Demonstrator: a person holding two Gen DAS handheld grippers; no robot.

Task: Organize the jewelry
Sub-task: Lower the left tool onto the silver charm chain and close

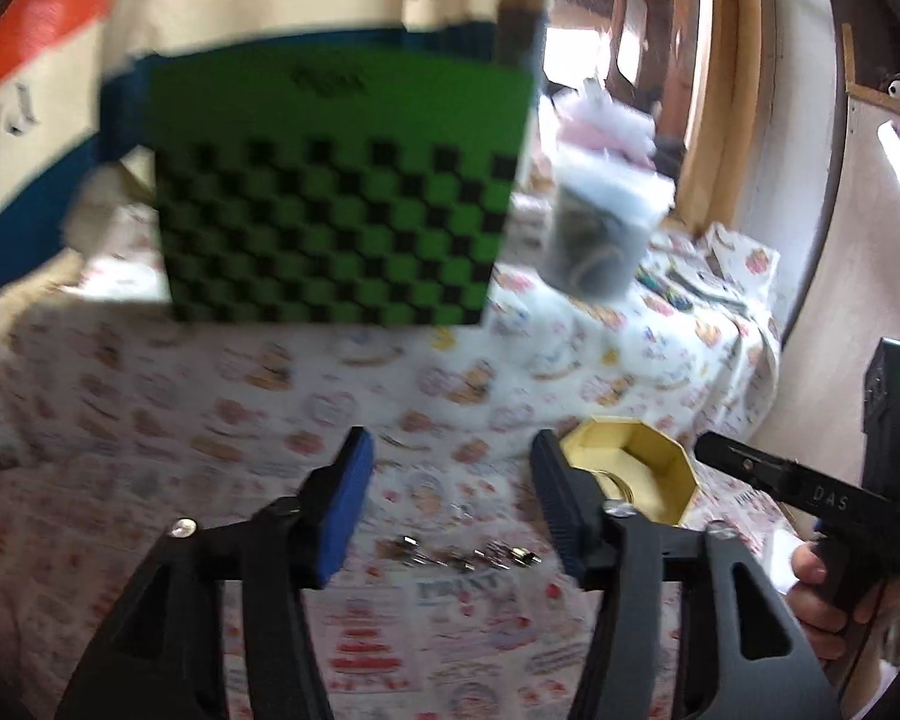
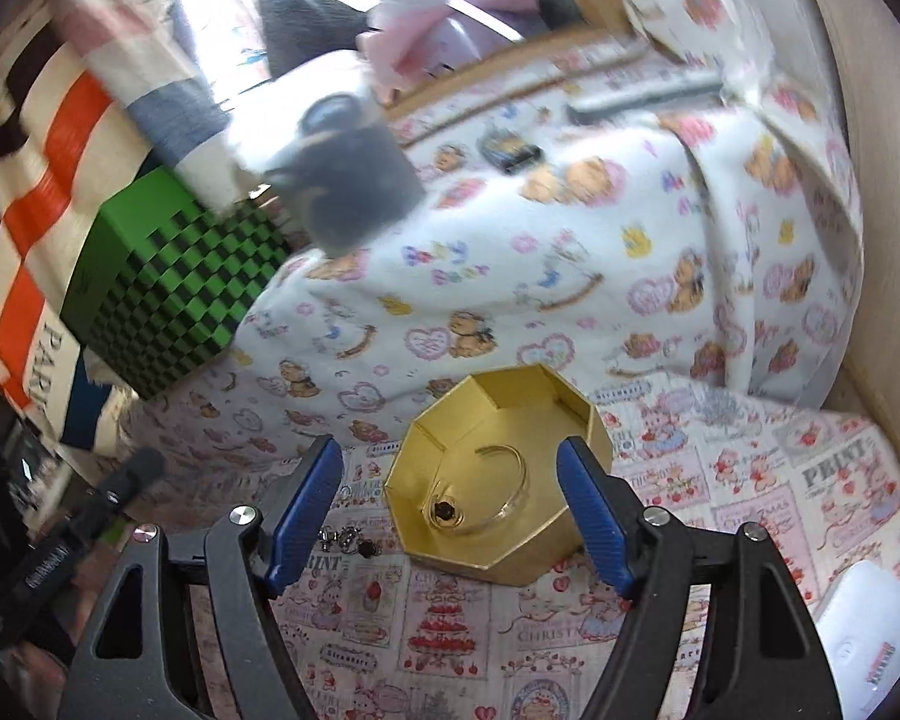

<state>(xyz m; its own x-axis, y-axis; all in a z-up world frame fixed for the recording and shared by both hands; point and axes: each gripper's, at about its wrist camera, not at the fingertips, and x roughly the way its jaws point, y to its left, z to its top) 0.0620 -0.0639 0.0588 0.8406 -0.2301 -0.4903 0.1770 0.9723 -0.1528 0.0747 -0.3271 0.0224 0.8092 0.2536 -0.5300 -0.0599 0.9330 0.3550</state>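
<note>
Tongs on both sides are spread wide and hold nothing. The left tongs (image 1: 450, 504) hover low over the printed cloth (image 1: 210, 420), and just ahead of their tips lies a small scatter of metal pieces, probably earrings or charms (image 1: 462, 558), loose on the cloth. Just beyond the right finger of this pair sits the gold octagonal box (image 1: 642, 468), lid off. The right tongs (image 2: 450, 516) are poised directly over that same box (image 2: 498, 468), which falls between their fingers from this view — inside it a thin bangle (image 2: 498, 486) already rests with a dark-stoned ring (image 2: 446, 509) near its lower edge. More little pieces (image 2: 348, 540) lie just outside the box, beside the left finger of the right tongs. Farther off stand a green chequered box (image 1: 330, 210) and a blurred cup-like container (image 1: 600, 240). The step in hand looks like gathering the loose pieces into the gold box. To do it well, I would lower the left tongs squarely over one piece, pinch at the very tips so the cloth is not caught — then carry it across and release low inside the box.
</note>
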